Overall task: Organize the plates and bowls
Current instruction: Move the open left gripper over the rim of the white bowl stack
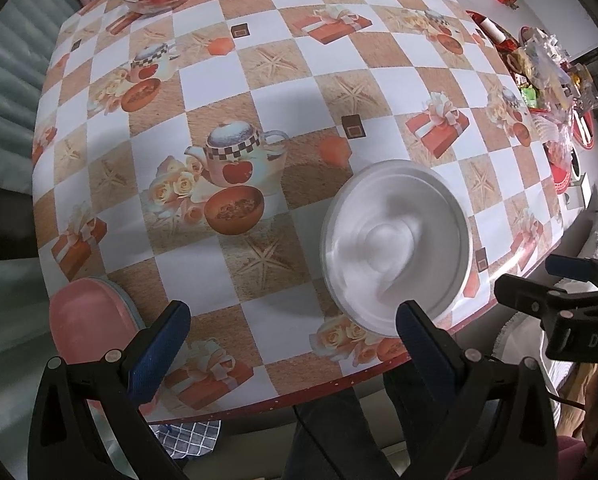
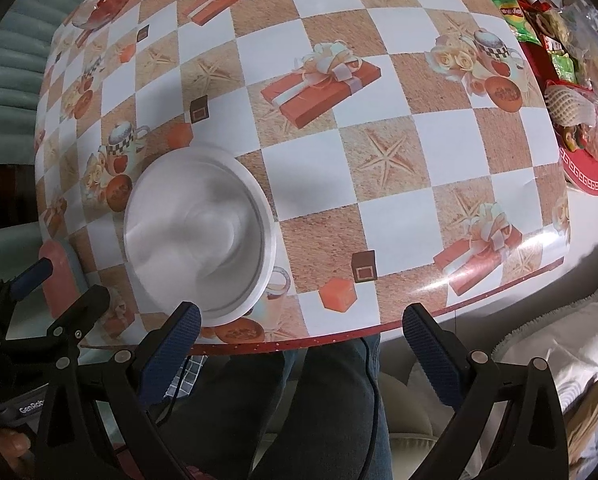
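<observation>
White bowl (image 1: 395, 246) near the table's (image 1: 259, 60) front edge — both grippers wide open and empty.

The bowl sits upright on the checkered cloth; a pink plate (image 1: 89, 322) lies at the front left corner, well apart from it. The bowl looks rigid, light and smooth — likely slippery, perhaps breakable — so its thin rim seems the best hold, one finger inside, one outside. The left gripper (image 1: 295, 320) hovers spread between plate and bowl, touching nothing. The right gripper (image 2: 301, 330) hangs equally spread just off the table edge.

Soft light; white bowl (image 1: 395, 248) blurred; fisheye edges.
</observation>
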